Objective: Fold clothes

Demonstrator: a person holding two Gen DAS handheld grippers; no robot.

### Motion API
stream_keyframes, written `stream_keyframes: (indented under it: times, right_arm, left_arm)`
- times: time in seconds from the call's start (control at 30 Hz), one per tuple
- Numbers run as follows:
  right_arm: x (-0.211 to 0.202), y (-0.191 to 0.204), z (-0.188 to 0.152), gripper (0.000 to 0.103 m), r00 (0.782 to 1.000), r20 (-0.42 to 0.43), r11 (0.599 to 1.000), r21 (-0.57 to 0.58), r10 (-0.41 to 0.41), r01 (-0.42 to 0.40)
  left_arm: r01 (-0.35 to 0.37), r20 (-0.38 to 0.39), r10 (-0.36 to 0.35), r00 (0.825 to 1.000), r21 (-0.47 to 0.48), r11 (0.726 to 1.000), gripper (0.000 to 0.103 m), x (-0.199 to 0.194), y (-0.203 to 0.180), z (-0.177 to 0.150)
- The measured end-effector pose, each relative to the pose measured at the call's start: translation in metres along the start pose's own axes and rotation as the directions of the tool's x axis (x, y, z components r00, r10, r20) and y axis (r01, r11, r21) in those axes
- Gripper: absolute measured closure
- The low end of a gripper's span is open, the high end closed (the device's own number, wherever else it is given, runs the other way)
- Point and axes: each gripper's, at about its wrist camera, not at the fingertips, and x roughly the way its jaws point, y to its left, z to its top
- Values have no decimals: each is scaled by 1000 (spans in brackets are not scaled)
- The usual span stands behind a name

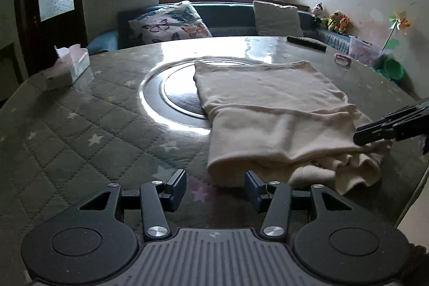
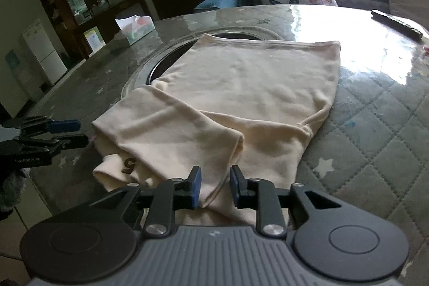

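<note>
Two blue-padded fingers of the left gripper (image 1: 215, 185) stand spread wide in the left wrist view, empty, just short of the near hem of a cream garment (image 1: 270, 109) lying folded on the round table (image 1: 80, 119) at about one o'clock. The right gripper (image 1: 375, 132) reaches in at three o'clock, resting on the bunched cloth; from here I cannot tell how its jaws stand. A tissue box (image 1: 76, 63) sits at ten o'clock. From the right wrist view, the right gripper (image 2: 213, 186) is parted over the garment's (image 2: 241, 87) near edge, cloth lying between the pads without being pinched. The left gripper (image 2: 67, 132) hovers at nine o'clock, fingers apart.
</note>
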Motion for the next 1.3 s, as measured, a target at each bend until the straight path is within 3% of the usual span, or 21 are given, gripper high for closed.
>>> stream_keyframes:
  times: [0.1,0.13,0.2,0.4,0.47,0.57,0.77,1.03,1.3]
  right_arm:
    - [-4,3,3,85,1000,15,1000,-10,-6,6]
    - [-5,4,4,92,1000,21,1000,-13,-8,8]
    - [-8,6,6,97,999,31,1000,-19,-12,12]
    - [-18,12,14,99,997,68,999,-43,-20,23]
    - [-28,18,21,99,994,105,997,-77,-21,29]
    - [-43,24,34,99,987,161,992,-119,-24,44]
    - [-70,22,41,99,971,233,989,-124,-53,84]
    - [-21,-10,9,97,991,64,992,-30,-120,122]
    - [-32,-15,18,93,981,119,986,-44,-153,159]
  left_arm:
    - [11,0,-11,1000,-22,1000,52,6,-1,2]
    - [10,-4,-10,1000,-33,999,52,10,-1,3]
    - [9,-7,-9,1000,-54,999,52,13,1,3]
    - [4,2,-4,1000,-53,999,56,15,-1,2]
    - [2,3,-1,1000,-39,999,85,16,-4,1]
    - [-34,16,34,999,-1,999,98,14,-10,1]
    - [-134,96,121,988,137,981,103,-6,-29,-4]
    - [-116,39,110,993,187,976,103,-1,-30,-13]
    - [-118,89,104,991,172,978,98,-7,-24,18]
